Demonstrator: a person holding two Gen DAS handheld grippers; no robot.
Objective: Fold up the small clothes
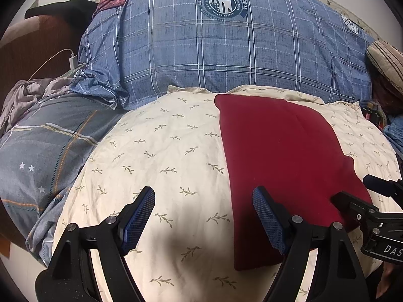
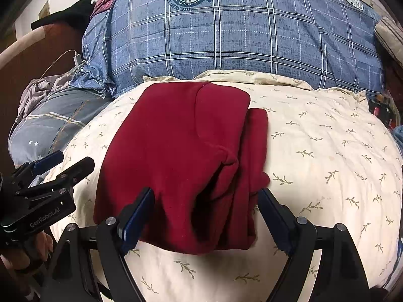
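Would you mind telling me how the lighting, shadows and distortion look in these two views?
Left wrist view: strong fisheye bending with dark corners, sharp focus, the left gripper throws a soft shadow on the cream quilt. Right wrist view: same barrel distortion, even light without glare, the red garment has dark folds near the right gripper.

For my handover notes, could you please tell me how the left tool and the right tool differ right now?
The left tool stands open mostly over bare cream bedding, one finger at the red garment's edge. The right tool stands open straddling that garment's near end. Neither is gripping anything.
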